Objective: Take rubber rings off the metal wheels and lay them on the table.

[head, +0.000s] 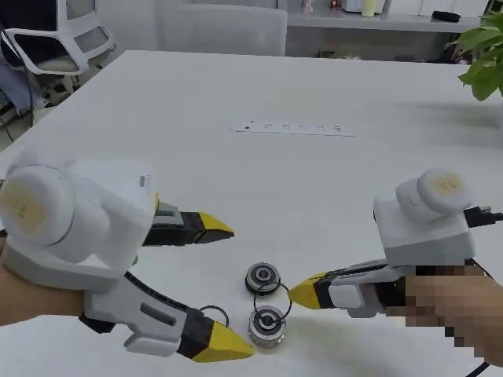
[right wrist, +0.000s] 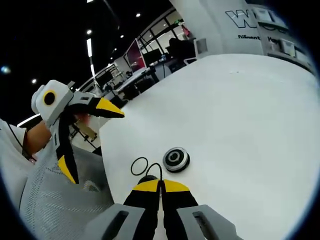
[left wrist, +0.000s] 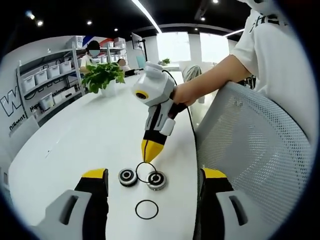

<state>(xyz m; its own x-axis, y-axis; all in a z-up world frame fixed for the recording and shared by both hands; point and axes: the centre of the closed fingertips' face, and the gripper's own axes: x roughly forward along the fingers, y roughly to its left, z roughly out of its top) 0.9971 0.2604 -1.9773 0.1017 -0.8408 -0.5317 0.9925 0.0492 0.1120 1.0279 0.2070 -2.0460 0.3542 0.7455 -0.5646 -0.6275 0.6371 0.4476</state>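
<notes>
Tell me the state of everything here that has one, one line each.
metal wheels: both lying flat on the table.
left tongs: open, empty.
right tongs: shut on the held rubber ring.
held rubber ring: pinched between the metal wheels.
loose rubber ring: lying flat.

rings (left wrist: 135, 210) black | wheels (head: 262, 277) silver, likely dark-cored | table (head: 314, 196) white

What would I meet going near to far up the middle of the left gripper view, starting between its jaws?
A loose rubber ring → metal wheels → right gripper, shut on a second ring → potted plant.
</notes>
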